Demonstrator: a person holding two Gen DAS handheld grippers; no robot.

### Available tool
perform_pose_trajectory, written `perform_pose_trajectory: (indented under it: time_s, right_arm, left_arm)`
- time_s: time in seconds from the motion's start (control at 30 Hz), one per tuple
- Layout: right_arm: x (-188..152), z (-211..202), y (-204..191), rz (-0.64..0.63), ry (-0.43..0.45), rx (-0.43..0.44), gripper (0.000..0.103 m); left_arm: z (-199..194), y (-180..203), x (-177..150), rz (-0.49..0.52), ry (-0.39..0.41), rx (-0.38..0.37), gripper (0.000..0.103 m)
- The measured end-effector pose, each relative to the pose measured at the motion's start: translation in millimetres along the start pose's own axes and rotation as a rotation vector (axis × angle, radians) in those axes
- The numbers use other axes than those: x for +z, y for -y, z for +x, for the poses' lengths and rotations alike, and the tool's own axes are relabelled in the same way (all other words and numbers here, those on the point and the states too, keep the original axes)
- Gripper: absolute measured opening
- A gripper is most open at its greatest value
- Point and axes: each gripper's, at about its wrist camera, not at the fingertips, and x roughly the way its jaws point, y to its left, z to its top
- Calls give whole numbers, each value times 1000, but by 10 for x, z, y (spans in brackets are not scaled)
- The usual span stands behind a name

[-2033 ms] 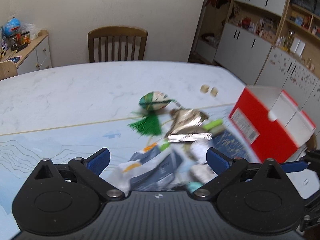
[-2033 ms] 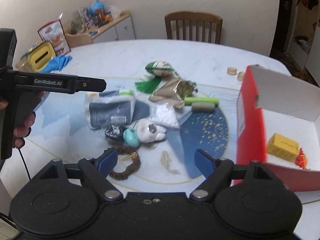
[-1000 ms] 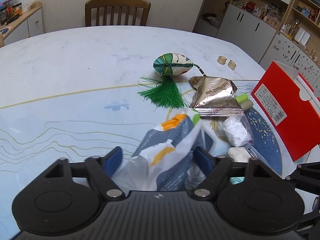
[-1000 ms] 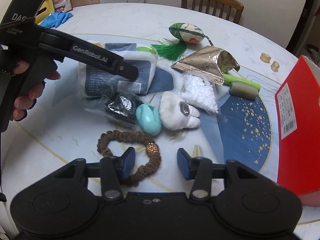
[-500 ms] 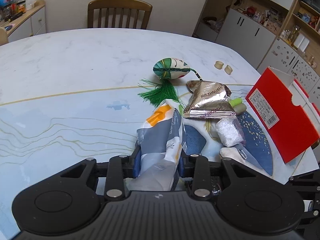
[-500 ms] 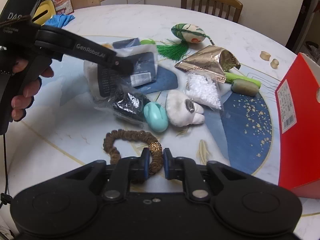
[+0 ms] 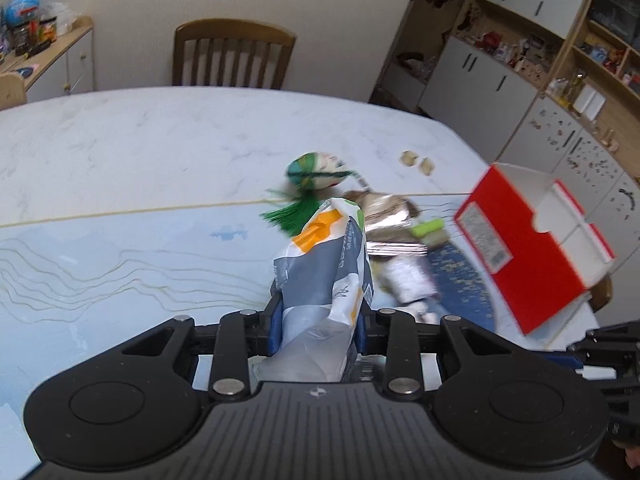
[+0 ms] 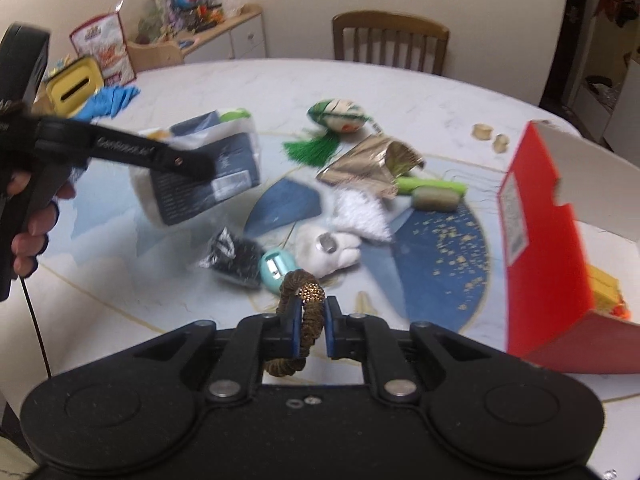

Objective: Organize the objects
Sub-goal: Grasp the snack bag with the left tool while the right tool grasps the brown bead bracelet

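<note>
Right wrist view: right tool (image 8: 311, 330) pinches the soft, light bracelet (image 8: 306, 312) by its band; left tool (image 7: 318, 330) squeezes a crinkly, slippery bag (image 7: 324, 276) at frame centre.

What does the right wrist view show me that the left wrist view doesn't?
Right wrist only: the right hand-held gripper shut on the brown beaded bracelet, a teal gadget, a white plush toy, and a yellow block inside the red box.
Left wrist only: wall cabinets.
Both: the left hand-held gripper gripping the grey-and-white pouch, the tasselled egg, the foil packet and the chair.
</note>
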Motion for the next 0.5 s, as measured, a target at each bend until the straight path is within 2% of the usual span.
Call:
perform_pose_trajectory:
  time_s: [0.27, 0.5]
  right_arm:
    - [95, -495, 328, 54, 96, -8, 11]
    - [139, -848, 825, 83, 162, -39, 11]
  left_arm:
    - [-198, 546, 107, 62, 14, -52, 32]
    - [-197, 1128, 205, 99, 33, -72, 32]
